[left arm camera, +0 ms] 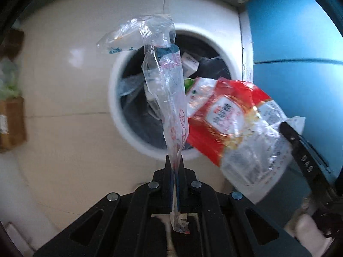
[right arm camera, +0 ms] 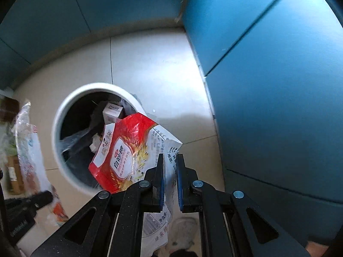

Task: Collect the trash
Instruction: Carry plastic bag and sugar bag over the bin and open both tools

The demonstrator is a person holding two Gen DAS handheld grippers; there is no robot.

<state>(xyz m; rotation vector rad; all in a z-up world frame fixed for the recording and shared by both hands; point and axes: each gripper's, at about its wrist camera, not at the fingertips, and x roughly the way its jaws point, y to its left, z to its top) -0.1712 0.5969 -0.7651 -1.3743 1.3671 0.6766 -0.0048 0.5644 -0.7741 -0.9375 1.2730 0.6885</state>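
A white round trash bin [left arm camera: 120, 115] stands on the tiled floor and holds a black liner and several scraps; it also shows in the right wrist view [right arm camera: 64, 111]. My left gripper [left arm camera: 174, 160] is shut on a clear crumpled plastic wrapper [left arm camera: 167, 81] that hangs over the bin's opening. My right gripper [right arm camera: 170, 160] has its jaws slightly apart with a red and white sugar bag [right arm camera: 128, 150] between them, over the bin's right rim. The bag shows in the left wrist view [left arm camera: 231, 124], the clear wrapper in the right wrist view [right arm camera: 30, 145].
Blue cabinet fronts [right arm camera: 278, 85] rise right of the bin and along the back [right arm camera: 107, 10]. Cardboard boxes [left arm camera: 12, 122] and a bag of greens [left arm camera: 8, 81] sit on the floor at the left. Pale floor tiles [left arm camera: 64, 85] surround the bin.
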